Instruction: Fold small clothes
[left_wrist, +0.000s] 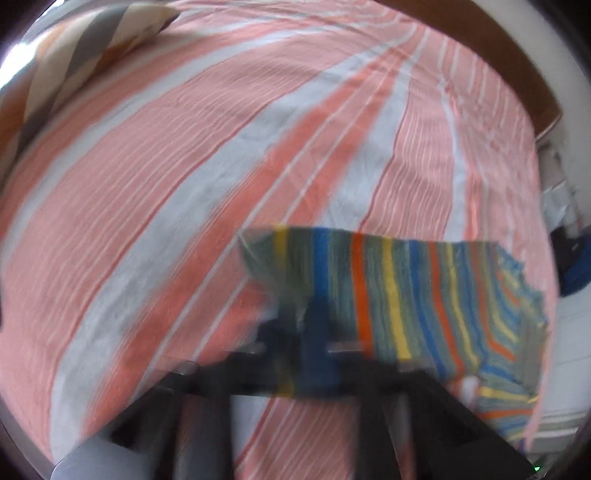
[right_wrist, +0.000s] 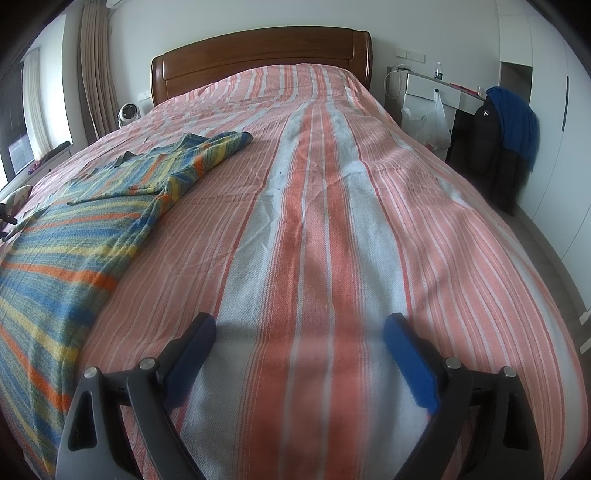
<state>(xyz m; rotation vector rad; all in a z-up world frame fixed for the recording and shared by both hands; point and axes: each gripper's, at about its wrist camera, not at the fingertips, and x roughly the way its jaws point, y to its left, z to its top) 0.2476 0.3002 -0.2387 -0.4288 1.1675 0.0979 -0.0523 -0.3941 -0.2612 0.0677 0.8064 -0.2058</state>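
A: Item one, left gripper?
B: Blurred; jaws were closed on the edge of the shirt, a soft knit in blue, yellow and orange stripes, spreading rightward from the jaws.
A: Item two, right gripper?
B: Jaws stood wide, blue ribbed pads, nothing between them but the bedspread, woven, pink and white. The shirt lay rumpled well left of them.
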